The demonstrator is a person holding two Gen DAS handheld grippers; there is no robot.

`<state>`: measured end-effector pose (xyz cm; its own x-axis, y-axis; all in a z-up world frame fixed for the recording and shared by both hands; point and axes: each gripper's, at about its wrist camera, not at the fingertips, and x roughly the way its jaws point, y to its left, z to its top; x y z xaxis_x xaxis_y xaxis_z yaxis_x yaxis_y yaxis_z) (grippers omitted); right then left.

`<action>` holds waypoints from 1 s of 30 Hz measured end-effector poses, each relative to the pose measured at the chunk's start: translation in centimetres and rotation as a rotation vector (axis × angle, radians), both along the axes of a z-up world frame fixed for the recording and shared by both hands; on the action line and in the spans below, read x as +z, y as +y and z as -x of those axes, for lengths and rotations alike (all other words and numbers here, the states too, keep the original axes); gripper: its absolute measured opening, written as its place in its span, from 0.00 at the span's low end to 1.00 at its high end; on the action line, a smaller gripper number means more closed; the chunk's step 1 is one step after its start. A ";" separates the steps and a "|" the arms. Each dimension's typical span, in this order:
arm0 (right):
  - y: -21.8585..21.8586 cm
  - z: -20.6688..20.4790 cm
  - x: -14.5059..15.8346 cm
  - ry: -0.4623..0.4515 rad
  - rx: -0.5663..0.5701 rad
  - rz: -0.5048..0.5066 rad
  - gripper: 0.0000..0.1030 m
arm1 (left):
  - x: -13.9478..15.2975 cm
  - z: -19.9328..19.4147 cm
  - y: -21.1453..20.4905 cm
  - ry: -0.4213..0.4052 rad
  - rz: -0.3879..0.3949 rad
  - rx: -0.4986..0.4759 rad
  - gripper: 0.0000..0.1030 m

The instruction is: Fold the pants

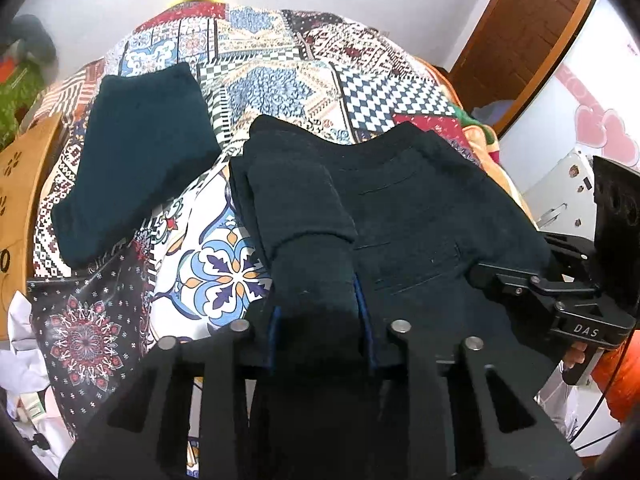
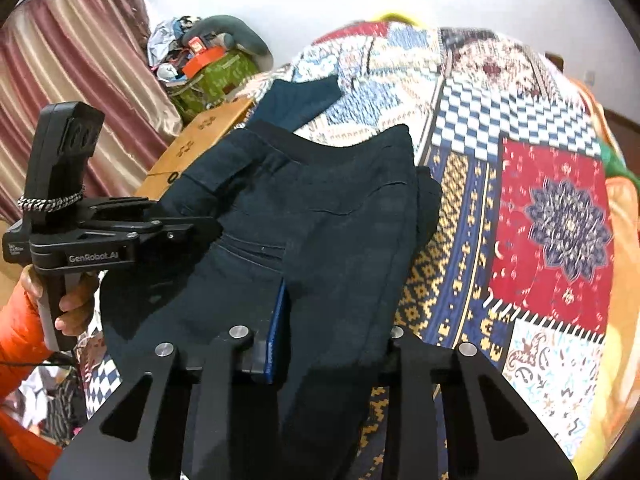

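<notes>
On a patchwork-patterned bedspread (image 1: 280,80), dark navy fabric pants (image 1: 400,208), left gripper (image 1: 320,312) and right gripper (image 2: 332,320) each pinching their cloth, folded dark teal garment (image 1: 136,160) nearby

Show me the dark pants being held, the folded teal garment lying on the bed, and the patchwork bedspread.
dark pants (image 1: 420,208), left wrist view, on the flat seat panel.
folded teal garment (image 1: 140,160), left wrist view, on its middle.
patchwork bedspread (image 2: 552,216), right wrist view, on a bare red patch.

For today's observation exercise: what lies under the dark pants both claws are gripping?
Under the dark pants only the patchwork bedspread shows around their edges. Whatever sits directly beneath the fabric is covered and cannot be seen.
</notes>
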<state>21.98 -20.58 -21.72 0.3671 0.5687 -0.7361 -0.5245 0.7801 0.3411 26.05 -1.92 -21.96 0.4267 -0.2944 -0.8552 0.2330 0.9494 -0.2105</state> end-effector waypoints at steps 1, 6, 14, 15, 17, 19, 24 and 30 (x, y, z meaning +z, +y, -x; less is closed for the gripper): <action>0.1 0.2 0.4 -0.016 0.002 0.000 0.24 | 0.3 0.3 0.0 -0.005 -0.004 -0.001 0.27; 0.5 0.8 2.1 -0.057 0.010 -0.003 0.23 | 2.3 1.6 0.1 -0.061 -0.006 -0.003 0.24; 2.4 1.1 6.0 -0.167 0.038 -0.011 0.23 | 7.3 3.4 2.1 -0.199 -0.004 0.035 0.23; 2.7 1.0 6.5 -0.177 0.040 -0.016 0.23 | 8.2 3.6 2.5 -0.227 -0.009 0.042 0.23; 3.5 0.6 7.5 -0.205 0.047 -0.021 0.23 | 9.3 3.6 3.2 -0.260 -0.012 0.052 0.23; 4.2 0.2 8.3 -0.233 0.058 -0.021 0.23 | 10.5 3.2 4.3 -0.292 -0.016 0.071 0.23; 6.8 -1.9 9.9 -0.292 0.089 -0.026 0.23 | 12.2 1.6 6.7 -0.356 -0.033 0.112 0.23; 10.0 -5.6 9.9 -0.298 0.099 -0.044 0.23 | 11.8 -2.6 10.0 -0.381 -0.050 0.157 0.23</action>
